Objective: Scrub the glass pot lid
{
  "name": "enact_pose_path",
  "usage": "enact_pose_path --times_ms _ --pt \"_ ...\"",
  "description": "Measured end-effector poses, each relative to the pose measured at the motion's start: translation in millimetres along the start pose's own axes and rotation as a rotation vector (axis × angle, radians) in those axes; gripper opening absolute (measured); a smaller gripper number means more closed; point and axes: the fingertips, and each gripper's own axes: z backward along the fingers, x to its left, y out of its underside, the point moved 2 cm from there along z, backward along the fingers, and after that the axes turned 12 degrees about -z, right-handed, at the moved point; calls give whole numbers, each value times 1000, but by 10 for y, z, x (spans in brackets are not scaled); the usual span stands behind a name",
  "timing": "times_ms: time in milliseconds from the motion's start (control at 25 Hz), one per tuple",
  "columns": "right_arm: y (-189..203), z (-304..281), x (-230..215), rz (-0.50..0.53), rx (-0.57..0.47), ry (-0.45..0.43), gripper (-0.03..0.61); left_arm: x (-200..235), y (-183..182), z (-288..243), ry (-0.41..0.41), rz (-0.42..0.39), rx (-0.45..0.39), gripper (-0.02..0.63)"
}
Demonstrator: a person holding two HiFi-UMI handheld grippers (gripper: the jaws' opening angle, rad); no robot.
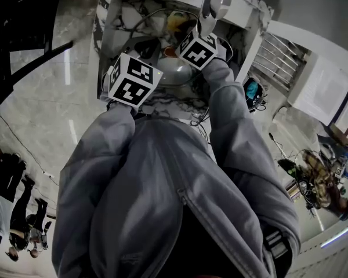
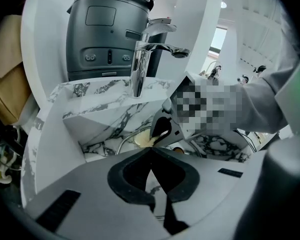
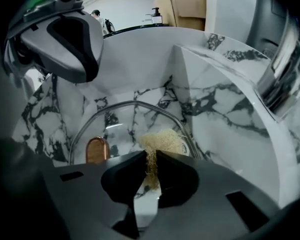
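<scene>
**Setting:** a kitchen washing-up station, set up in what looks like a large open test or display hall.

**In front of you:**
- Sink [image 3: 230,109], white with dark marble veining.
- Chrome tap [image 2: 140,59] standing over the sink.
- Glass pot lid [image 3: 125,126] and a straw-coloured scouring pad [image 3: 162,141] in the basin, both ordinary dish-washing things.
- Dark grey machine [image 2: 107,34] with buttons, behind the tap.
- Pump bottle [image 3: 155,15] on a counter beyond.

**Around you:**
- Polished pale stone floor [image 1: 40,97], wide and open.
- Heap of gear and cables [image 1: 316,178] on the floor at your right.
- People [image 1: 11,213] standing off to your left.
</scene>
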Motion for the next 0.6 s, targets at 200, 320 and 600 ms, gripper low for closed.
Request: enact_pose_path --times_ms 200,320,600 --pt "52 40 232 -12 50 -133 57 -99 24 16 6 -17 -3 17" --pt "52 136 289 -69 50 -191 57 -142 71 71 -6 -25 -1 15" --pt "95 407 552 24 86 -152 57 -229 149 256 -22 -23 -15 15"
